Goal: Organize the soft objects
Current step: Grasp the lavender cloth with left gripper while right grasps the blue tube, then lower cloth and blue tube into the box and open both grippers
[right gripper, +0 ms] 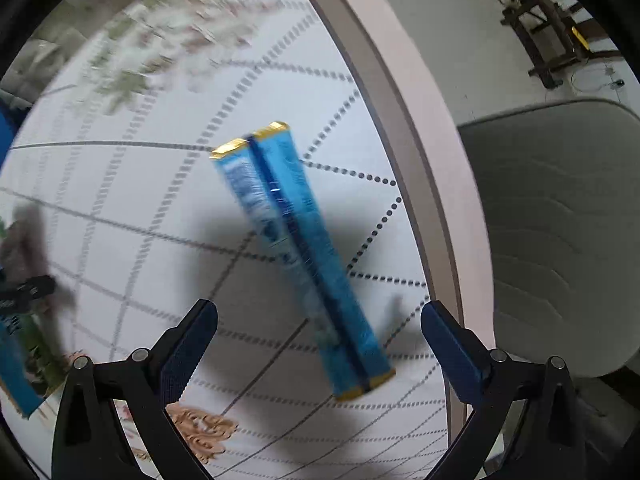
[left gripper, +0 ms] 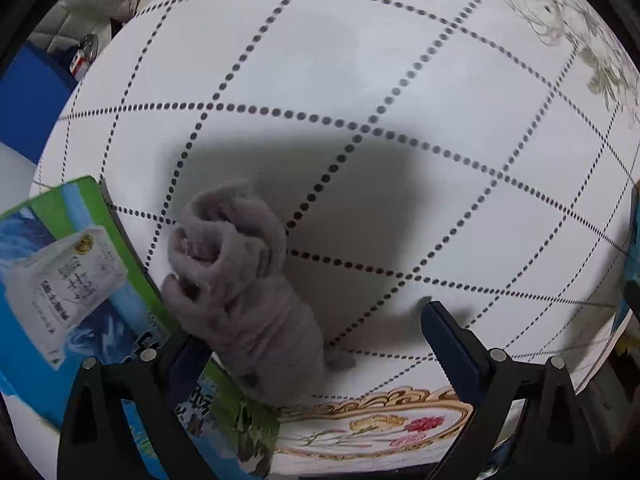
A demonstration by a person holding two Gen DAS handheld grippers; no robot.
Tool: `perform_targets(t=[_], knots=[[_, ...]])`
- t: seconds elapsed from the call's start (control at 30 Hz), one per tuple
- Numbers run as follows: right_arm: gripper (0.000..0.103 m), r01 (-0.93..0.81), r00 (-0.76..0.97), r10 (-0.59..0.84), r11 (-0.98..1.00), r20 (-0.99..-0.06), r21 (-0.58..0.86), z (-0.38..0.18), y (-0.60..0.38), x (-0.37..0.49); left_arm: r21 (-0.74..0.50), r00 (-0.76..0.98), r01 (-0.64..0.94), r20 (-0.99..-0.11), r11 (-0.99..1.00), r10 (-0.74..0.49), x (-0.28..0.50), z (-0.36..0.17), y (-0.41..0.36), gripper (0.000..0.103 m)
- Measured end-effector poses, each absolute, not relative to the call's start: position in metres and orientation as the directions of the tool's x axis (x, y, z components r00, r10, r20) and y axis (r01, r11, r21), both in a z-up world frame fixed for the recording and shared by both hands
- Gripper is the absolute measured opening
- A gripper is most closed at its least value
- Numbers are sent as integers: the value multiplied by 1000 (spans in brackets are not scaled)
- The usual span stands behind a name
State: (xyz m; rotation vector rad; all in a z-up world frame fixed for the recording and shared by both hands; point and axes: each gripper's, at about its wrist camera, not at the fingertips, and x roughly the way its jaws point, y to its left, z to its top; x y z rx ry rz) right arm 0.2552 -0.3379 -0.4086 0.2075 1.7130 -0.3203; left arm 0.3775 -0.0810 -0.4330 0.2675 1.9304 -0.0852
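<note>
a crumpled grey fleece cloth (left gripper: 236, 280), soft and bunched into folds, lies on a white table (left gripper: 360, 60) patterned with dotted diamond lines. in the left wrist view it sits at about 8 o'clock from centre, leaning against the edge of a green and blue tissue box (left gripper: 76, 280) at 9 o'clock. the left gripper (left gripper: 316, 340) is spread wide and holds nothing; its left finger is touching or just behind the cloth's lower edge, the right finger well apart at 5 o'clock.

in the right wrist view, blurred by motion, a long blue packet with gold ends (right gripper: 296, 256) lies on the table running from 12 to 6 o'clock. the right gripper (right gripper: 316, 340) is also wide open and empty, its fingers either side of the packet's near end. a grey chair (right gripper: 560, 240) stands beyond the table rim at 3 o'clock.

likely risks: closing on the cloth off-centre could pinch only a loose fold, letting it unroll, or nudge the box aside.
</note>
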Motion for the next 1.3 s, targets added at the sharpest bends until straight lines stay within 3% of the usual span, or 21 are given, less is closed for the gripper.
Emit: perform_targets(t=[0.07,0.1,0.17,0.2,0.27,0.3,0.33,0.6,0.73,0.83,1.03,1.3], knots=[[98,328,-195,-36,939,-980,-100,-422,-343,257,39,-318,180,-943,983,96,375,-430,-75,86],[89,333,-205,-32,938,-978,-101,-426,-344,256,11,-313,159,-948,987,61,373,-428,-73,79],[80,345,-196,-12,935,-981,-80,-426,-343,254,-6,-277,127,-960,992,30,369,-419,-70,46],[63,348,-184,18,936,-983,-49,-425,-341,253,-4,-260,127,-965,992,29,367,-415,-70,38],[29,353,-191,35,935,-981,-36,-420,-334,251,-16,-241,114,-970,993,11,361,-411,-70,37],[18,338,-204,32,940,-979,-40,-420,-328,249,-14,-225,111,-974,994,11,356,-408,-69,37],[16,325,-210,24,944,-977,-47,-420,-322,247,-14,-215,112,-977,994,10,353,-406,-69,37],[15,231,-95,138,966,-986,113,-354,-238,218,-167,-79,71,-984,983,-161,311,-324,-29,37],[15,125,5,241,963,-971,239,-292,-162,204,-225,5,44,-974,973,-225,295,-250,32,37],[15,42,37,322,945,-946,323,-259,-91,209,-229,17,4,-973,973,-229,297,-228,89,37],[15,-58,31,379,925,-925,377,-243,28,244,-234,-57,-120,-968,965,-242,335,-248,159,37],[15,-78,-23,258,963,-966,259,-287,88,308,-292,-189,-204,-925,934,-330,366,-296,189,37]])
